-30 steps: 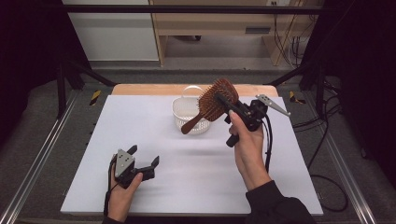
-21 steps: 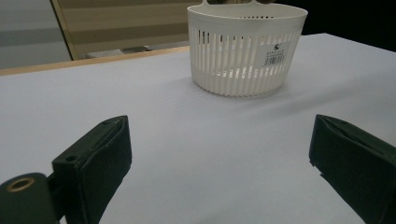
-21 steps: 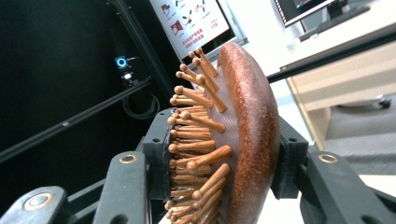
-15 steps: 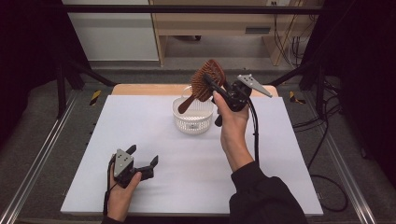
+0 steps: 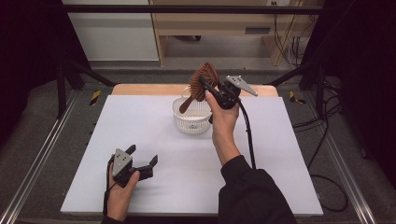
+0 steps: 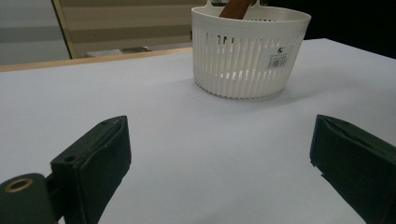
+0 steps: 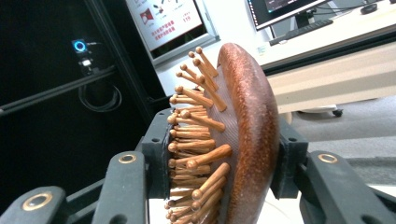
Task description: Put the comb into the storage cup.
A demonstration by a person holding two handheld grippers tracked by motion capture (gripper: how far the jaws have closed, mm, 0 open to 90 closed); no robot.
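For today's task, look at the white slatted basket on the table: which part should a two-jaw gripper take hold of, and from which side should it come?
Grip the white basket by its upper rim, coming down from above, one jaw inside and one outside the thin wall. It stands upright and open-topped, and its round body looks too wide to span. The near side seems best, since the hairbrush held in the right gripper hangs over it with its handle pointing into the opening.

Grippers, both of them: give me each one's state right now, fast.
Left gripper: open, holding nothing, low over the white table.
Right gripper: shut on the wooden hairbrush, handle over the white basket.
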